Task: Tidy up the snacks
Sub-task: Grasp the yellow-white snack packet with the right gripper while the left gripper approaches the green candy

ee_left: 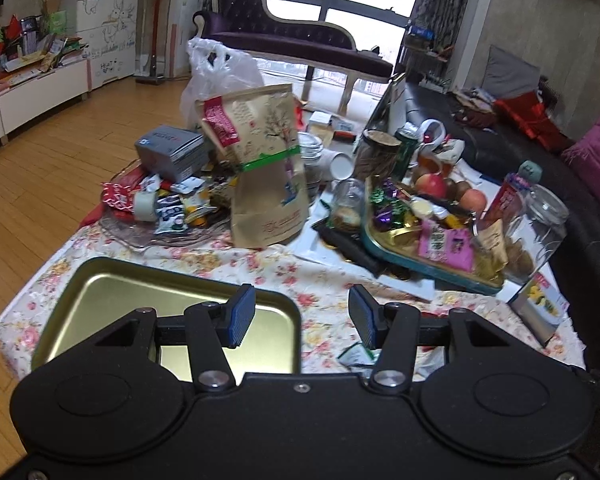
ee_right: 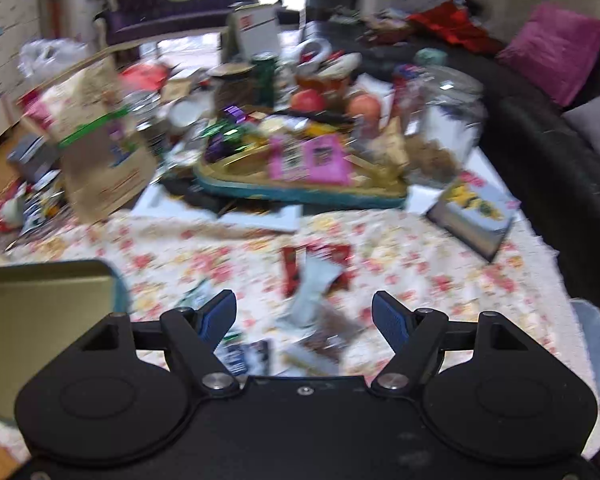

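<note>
An empty gold tin tray (ee_left: 120, 292) lies on the floral tablecloth at the near left; it also shows in the right wrist view (ee_right: 40, 304). My left gripper (ee_left: 302, 316) is open and empty, its left finger over the tray's right rim. My right gripper (ee_right: 304, 316) is open and empty above loose snack packets: a grey one (ee_right: 314, 292) on a red one (ee_right: 340, 258), and a dark blue one (ee_right: 246, 356) near the fingers. A green packet (ee_left: 356, 356) lies under my left gripper's right finger. The right view is blurred.
A tall brown paper bag (ee_left: 266, 168) stands mid-table. A teal tray (ee_left: 416, 260) heaped with candies, a pink packet and fruit sits to the right, beside a glass jar (ee_left: 540, 232). A glass dish of packets (ee_left: 168, 208) lies left. A small box (ee_right: 476, 212) sits right.
</note>
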`<state>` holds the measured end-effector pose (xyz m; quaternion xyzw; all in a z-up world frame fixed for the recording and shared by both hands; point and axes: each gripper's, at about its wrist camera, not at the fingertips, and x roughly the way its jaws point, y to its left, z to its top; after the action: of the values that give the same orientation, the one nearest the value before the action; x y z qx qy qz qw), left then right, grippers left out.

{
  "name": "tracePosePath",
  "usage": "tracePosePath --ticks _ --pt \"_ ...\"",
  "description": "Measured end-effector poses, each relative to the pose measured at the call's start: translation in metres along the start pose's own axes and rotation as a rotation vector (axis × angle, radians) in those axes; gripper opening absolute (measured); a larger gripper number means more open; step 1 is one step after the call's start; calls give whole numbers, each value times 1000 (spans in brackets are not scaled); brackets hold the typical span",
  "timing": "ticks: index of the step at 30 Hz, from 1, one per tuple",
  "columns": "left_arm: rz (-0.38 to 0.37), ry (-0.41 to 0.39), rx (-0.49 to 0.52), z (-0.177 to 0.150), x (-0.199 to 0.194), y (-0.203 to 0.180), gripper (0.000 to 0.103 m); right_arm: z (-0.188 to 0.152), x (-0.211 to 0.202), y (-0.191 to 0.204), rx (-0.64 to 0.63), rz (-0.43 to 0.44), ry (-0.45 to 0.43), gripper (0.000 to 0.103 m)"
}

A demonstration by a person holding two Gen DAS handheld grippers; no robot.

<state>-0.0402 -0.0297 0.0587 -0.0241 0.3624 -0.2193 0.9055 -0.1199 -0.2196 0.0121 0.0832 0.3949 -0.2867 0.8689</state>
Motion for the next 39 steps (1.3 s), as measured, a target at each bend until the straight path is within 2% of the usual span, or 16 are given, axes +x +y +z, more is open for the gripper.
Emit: tracePosePath --ticks 4,7,10,14,18,22,24,31,33,39 --pt "-51 32 31 -5 2 -15 58 0 -1 -30 75 -25 -25 78" --pt "-79 96 62 -11 8 -25 64 -2 6 -52 124 17 43 77" --pt "-128 140 141 -19 14 -34 67 -9 13 -69 153 29 91 78" --pt "-101 187 234 -34 19 -48 67 -20 17 -84 144 32 113 78" --pt "-93 244 256 -48 24 -54 67 -30 26 -96 128 27 140 77" --pt "-84 295 287 -62 32 -58 67 -41 39 -113 141 -4 203 76" --pt "-77 319 317 -70 36 -59 66 -47 45 -122 155 12 237 67" --pt "-60 423 337 -96 50 -61 65 -63 54 -143 273 73 289 59" --pt "-54 441 335 -101 52 -62 65 -65 56 -144 294 96 301 52" --pt "-46 453 403 -114 53 -70 65 -67 57 -132 266 148 316 51"
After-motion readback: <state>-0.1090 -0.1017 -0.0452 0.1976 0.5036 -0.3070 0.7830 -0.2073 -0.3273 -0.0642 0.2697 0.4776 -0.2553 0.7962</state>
